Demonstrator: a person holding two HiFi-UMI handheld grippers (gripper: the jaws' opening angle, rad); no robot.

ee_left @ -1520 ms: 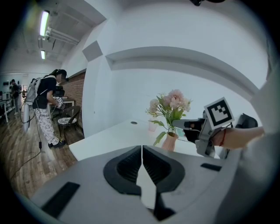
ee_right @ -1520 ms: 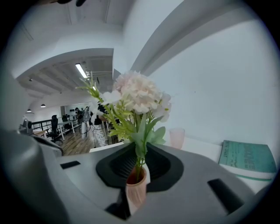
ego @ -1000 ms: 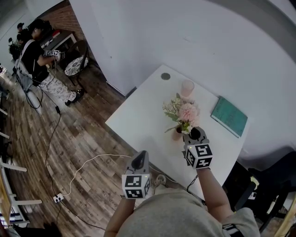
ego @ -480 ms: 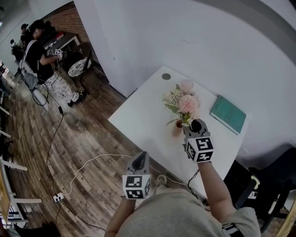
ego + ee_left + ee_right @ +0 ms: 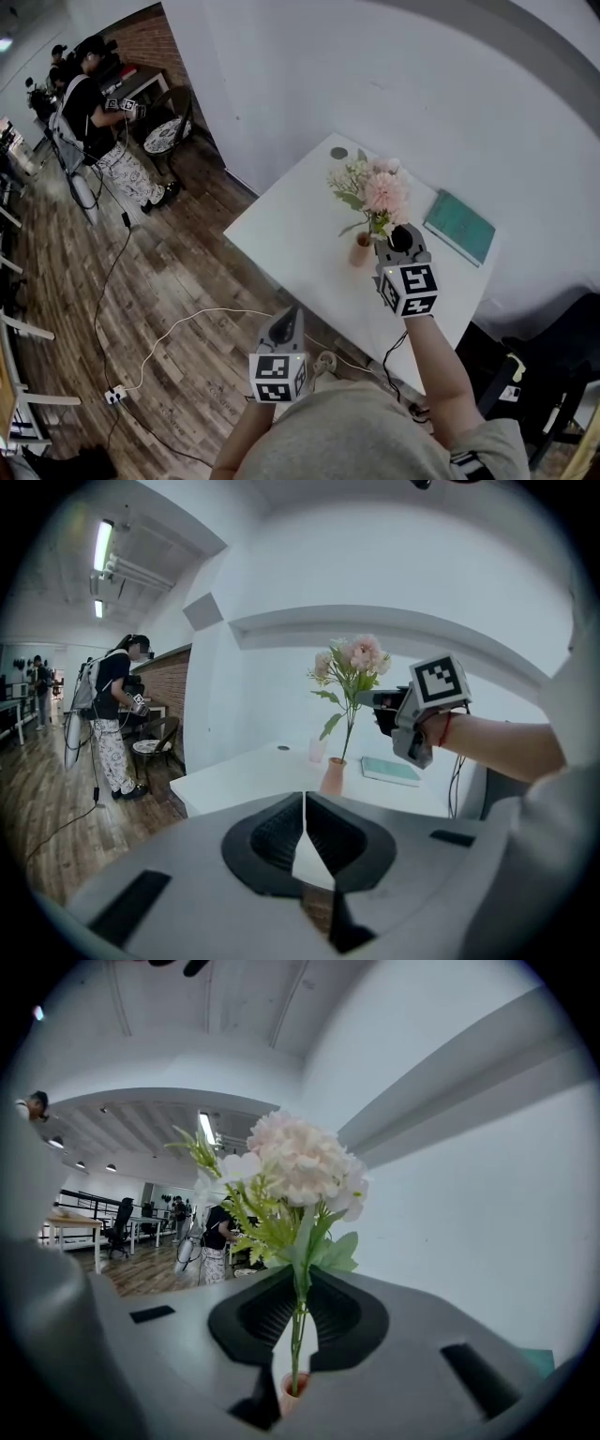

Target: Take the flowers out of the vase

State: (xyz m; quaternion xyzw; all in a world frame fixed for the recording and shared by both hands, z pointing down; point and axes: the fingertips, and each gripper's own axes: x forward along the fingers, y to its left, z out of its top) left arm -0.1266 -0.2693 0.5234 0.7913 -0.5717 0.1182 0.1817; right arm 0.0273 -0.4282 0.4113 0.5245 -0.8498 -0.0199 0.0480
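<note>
A bunch of pink and white flowers (image 5: pixel 372 192) with green leaves is lifted high above a small terracotta vase (image 5: pixel 361 249) on the white table (image 5: pixel 291 234). My right gripper (image 5: pixel 382 231) is shut on the stems just under the leaves, and it holds them upright. In the right gripper view the stems (image 5: pixel 298 1321) run between the pads, and their lower ends reach the vase (image 5: pixel 292 1393) mouth. My left gripper (image 5: pixel 286 323) hangs shut and empty off the table's near edge, over the floor. The left gripper view shows its shut jaws (image 5: pixel 305 801) below the flowers (image 5: pixel 352 658) and the vase (image 5: pixel 333 775).
A teal book (image 5: pixel 459 227) lies at the table's right end. A pink cup (image 5: pixel 317 750) stands behind the vase, near a round grey disc (image 5: pixel 338 153). A white cable (image 5: pixel 187 328) trails over the wooden floor. People (image 5: pixel 94 108) stand far off at the left.
My right gripper has risen with the flowers, drawing the stems up out of the vase. The vase stays in place. My left gripper has hardly shifted.
</note>
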